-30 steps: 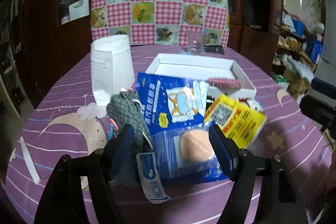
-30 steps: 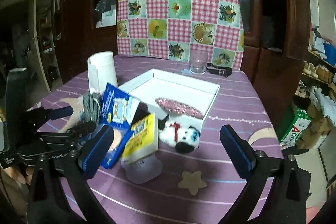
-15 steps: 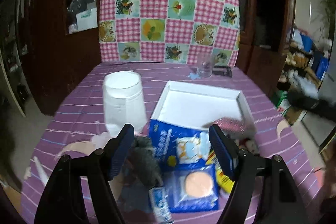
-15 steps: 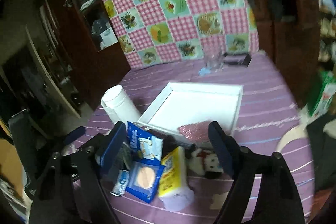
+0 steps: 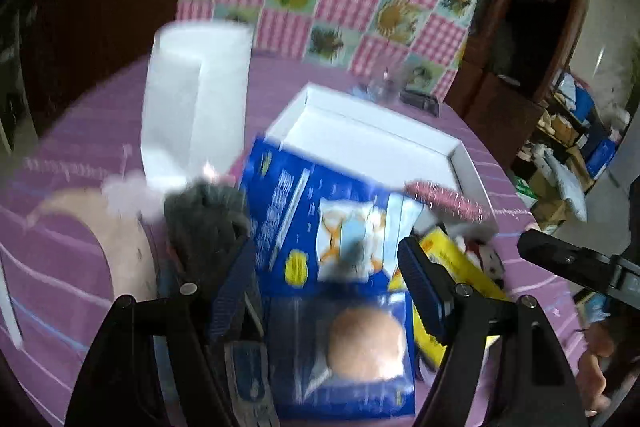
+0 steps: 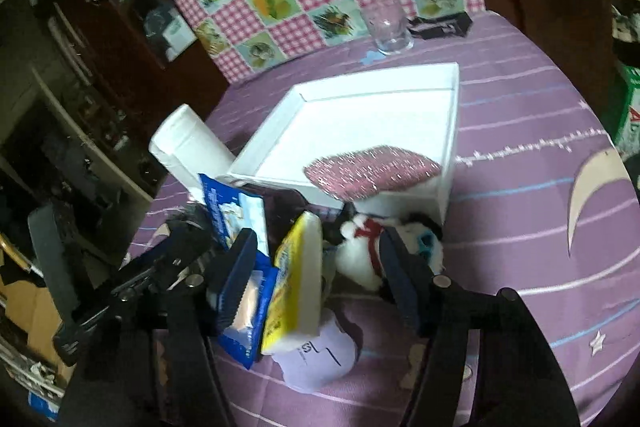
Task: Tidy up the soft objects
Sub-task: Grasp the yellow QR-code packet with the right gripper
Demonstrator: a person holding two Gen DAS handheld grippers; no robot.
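Note:
A pile of soft things lies in front of the white tray (image 6: 376, 83) on the purple table. My right gripper (image 6: 318, 279) hovers over it, its jaws closing. The yellow packet (image 6: 298, 283) stands between them, and the white and black plush toy (image 6: 360, 251) is at the right finger; no pad clearly presses. A pink glittery pouch (image 6: 372, 173) lies across the tray's near rim. My left gripper (image 5: 326, 291) is open above the small blue packet with a peach puff (image 5: 366, 343). Behind it are the large blue packet (image 5: 304, 219) and grey cloth (image 5: 204, 219).
A white paper roll (image 5: 196, 107) stands left of the tray (image 5: 380, 131). A glass (image 6: 388, 27) and a black object (image 6: 440, 25) sit at the table's far edge, before a chequered cloth. A lilac paper shape (image 6: 320, 359) lies under the yellow packet. Dark cabinets surround the table.
The right gripper's jaws have narrowed, and it has rolled and come down close over the yellow packet and plush toy. The left gripper pulled back, then dropped in over the blue packets again.

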